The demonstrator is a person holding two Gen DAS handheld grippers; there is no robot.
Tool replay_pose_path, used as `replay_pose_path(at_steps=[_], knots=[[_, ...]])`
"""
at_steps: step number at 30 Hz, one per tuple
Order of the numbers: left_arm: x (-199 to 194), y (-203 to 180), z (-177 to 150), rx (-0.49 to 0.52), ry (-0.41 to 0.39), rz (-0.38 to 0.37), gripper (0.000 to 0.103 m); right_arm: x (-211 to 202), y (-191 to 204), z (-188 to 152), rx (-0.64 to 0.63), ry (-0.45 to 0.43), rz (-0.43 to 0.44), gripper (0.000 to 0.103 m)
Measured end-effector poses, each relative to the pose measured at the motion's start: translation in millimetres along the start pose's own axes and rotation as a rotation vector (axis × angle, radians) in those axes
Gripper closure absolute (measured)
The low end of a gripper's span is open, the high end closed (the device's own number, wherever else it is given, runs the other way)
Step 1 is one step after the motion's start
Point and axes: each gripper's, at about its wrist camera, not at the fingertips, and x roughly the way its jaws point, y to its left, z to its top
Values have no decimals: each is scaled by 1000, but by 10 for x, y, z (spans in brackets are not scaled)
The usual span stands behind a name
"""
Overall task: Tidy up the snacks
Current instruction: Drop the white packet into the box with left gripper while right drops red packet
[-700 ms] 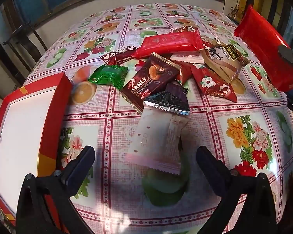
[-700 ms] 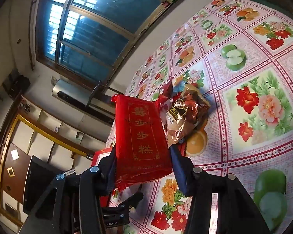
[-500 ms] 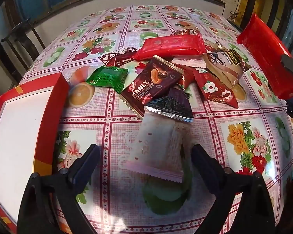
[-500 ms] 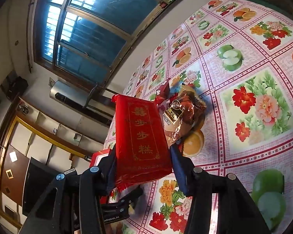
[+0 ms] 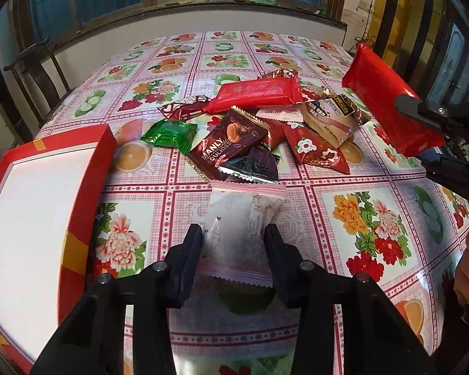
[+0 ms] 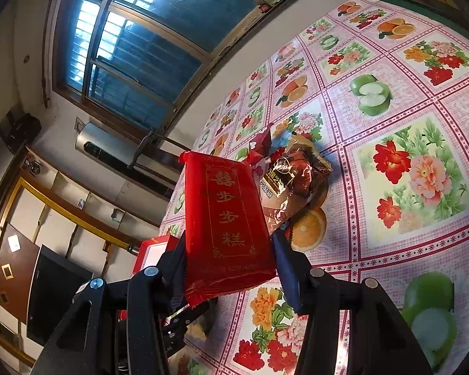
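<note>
The left gripper (image 5: pixel 233 243) has just closed its jaws onto the pale pink snack packet (image 5: pixel 244 218) at the near edge of the snack pile (image 5: pixel 265 125), right of the red box (image 5: pixel 87 181), ready for boxing, while the right gripper (image 6: pixel 228 259) stays clamped on the long red packet (image 6: pixel 226 218).

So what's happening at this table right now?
A person is sorting snacks with two handheld grippers. The left gripper has just closed on a white-and-pink packet near the snack pile, beside the open red box. The right gripper holds a long red packet above the table.
</note>
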Motion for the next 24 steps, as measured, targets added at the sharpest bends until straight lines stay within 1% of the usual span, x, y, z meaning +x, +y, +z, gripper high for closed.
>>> replay_pose_path(at_steps=[3, 6, 9, 11, 13, 15, 18, 20, 21, 24], knots=[[-255, 70, -95, -10, -58, 6, 62, 42, 43, -20, -25, 12, -4, 48], [-506, 254, -156, -36, -116, 47, 62, 108, 101, -61, -61, 34, -14, 48], [-697, 542, -210, -88, -141, 107, 62, 238, 157, -116, -81, 82, -12, 48], [-776, 759, -230, -124, -145, 154, 62, 344, 240, -175, -91, 107, -4, 48], [-819, 954, -275, -151, -147, 189, 62, 474, 348, -260, -99, 134, 23, 48], [-806, 1145, -299, -189, -133, 237, 62, 651, 497, -369, -105, 171, 63, 48], [-855, 1395, -382, -221, -130, 302, 62, 988, 775, -565, -122, 246, 125, 48], [-868, 1552, -450, -251, -120, 314, 62, 1209, 998, -708, -152, 283, 156, 48], [-918, 1616, -488, -255, -120, 332, 62, 1300, 1097, -769, -163, 296, 175, 48], [-947, 1787, -596, -289, -99, 346, 62, 1588, 1413, -955, -205, 337, 224, 48]])
